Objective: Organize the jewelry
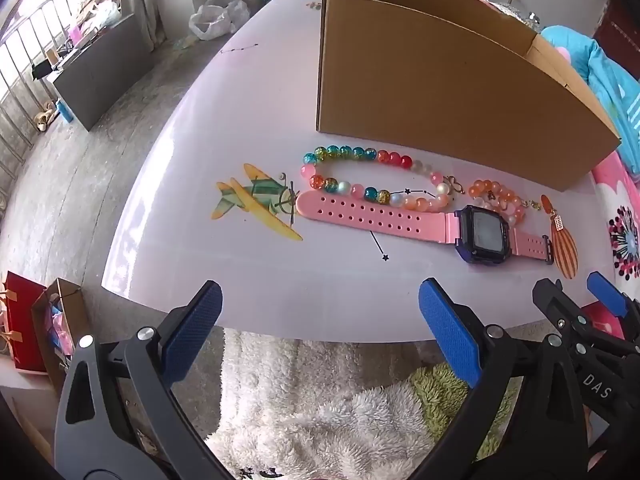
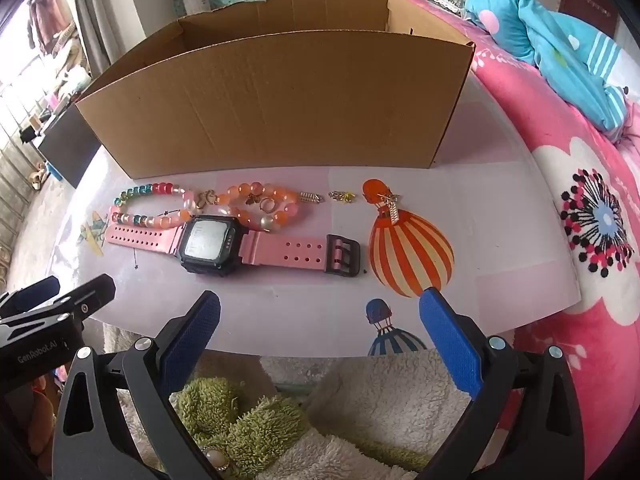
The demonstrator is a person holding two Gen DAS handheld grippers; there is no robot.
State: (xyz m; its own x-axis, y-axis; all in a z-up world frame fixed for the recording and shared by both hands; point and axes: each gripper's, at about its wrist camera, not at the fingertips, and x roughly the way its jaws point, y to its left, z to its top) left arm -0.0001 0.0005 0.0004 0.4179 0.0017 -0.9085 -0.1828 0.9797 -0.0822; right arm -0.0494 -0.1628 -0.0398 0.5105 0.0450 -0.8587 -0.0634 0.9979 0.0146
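Observation:
A pink-strapped watch with a dark square face lies flat on the white table; it also shows in the right wrist view. Behind it lie a multicoloured bead bracelet and an orange bead bracelet, with a ring inside the orange one. Small gold charms and an earring lie to the right. An open cardboard box stands behind them. My left gripper and right gripper are open and empty at the table's near edge.
Printed pictures of a plane and a striped balloon mark the table top. A pink flowered bedspread with a blue blanket lies to the right. A fluffy white and green rug lies below the table edge. Gift bags stand on the floor at left.

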